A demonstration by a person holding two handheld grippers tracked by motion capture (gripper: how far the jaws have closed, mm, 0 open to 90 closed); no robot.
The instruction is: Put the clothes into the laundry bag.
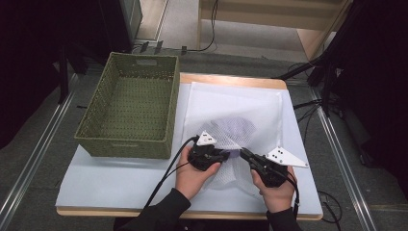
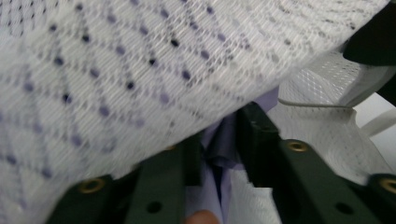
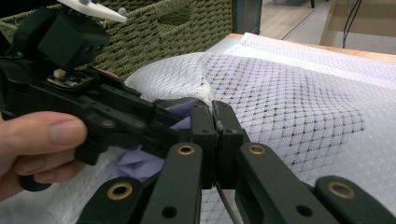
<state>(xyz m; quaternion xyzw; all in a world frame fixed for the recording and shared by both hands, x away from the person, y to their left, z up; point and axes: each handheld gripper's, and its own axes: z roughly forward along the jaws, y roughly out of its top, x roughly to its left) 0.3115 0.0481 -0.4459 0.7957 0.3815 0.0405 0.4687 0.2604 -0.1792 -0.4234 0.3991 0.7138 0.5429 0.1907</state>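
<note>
Right gripper [image 3: 215, 122]: I see its jaws clamped on the near rim of the white mesh bag [image 1: 250, 108], which lies at the table's centre.
Left gripper [image 2: 219, 135]: my jaws stand narrow around the lilac garment [image 2: 224, 140]; whether they pinch it, I cannot tell.
Risk: I judge the garment could snag the mesh, or the rim could slip free.
Surface: white sheet [image 1: 106, 185] over a wooden table, green woven basket [image 1: 130, 103] far left.
Room: dark, with cables on the floor.

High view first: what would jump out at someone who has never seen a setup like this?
A white mesh laundry bag lies spread over the table, with a lilac garment showing at its near opening. A person works that opening: the right hand-held gripper is clamped on the mesh edge, and the left hand-held gripper reaches inside around the lilac cloth. A green woven basket stands at the left.
</note>
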